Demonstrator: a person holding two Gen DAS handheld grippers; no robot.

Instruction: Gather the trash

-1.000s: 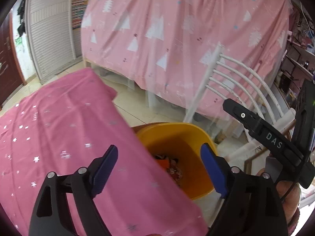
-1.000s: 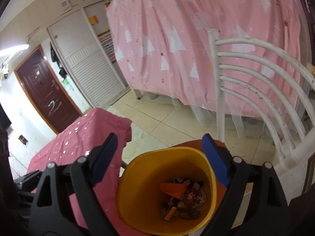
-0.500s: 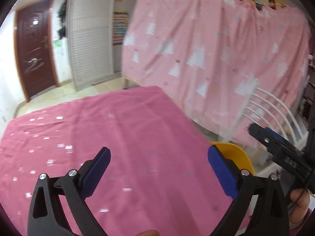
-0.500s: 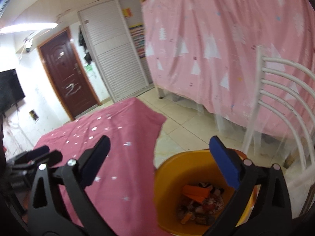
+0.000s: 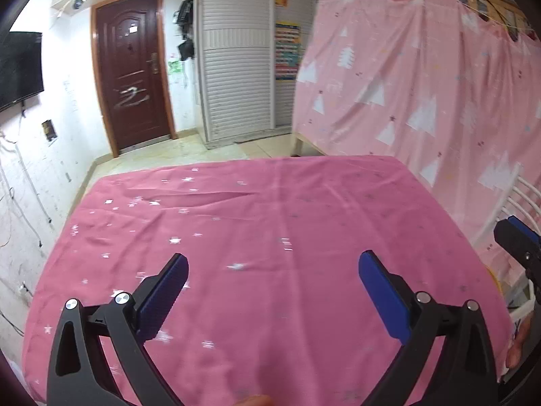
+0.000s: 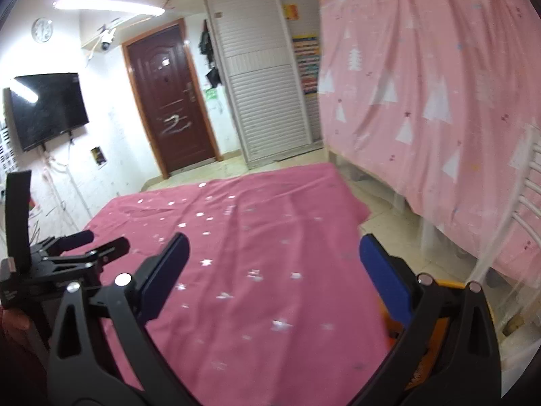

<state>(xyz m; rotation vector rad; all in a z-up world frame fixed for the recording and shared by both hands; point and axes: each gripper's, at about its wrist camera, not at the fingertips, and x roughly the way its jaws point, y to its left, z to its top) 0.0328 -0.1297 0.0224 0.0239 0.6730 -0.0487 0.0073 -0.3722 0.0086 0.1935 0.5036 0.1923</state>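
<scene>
Both jaws spread wide, gripping nothing.
Star-print pink cloth [image 5: 270,237] covers the worktop beneath and ahead of them; brown door [image 5: 130,67] beyond.

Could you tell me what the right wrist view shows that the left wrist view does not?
Only the right wrist view shows the wall clock, the ceiling light and a sliver of the yellow bin behind the right tool. Only the left wrist view shows the left tool from behind, open over the cloth. Both share the pink starred tablecloth, brown door, wall TV and pink tree-print curtain.
</scene>
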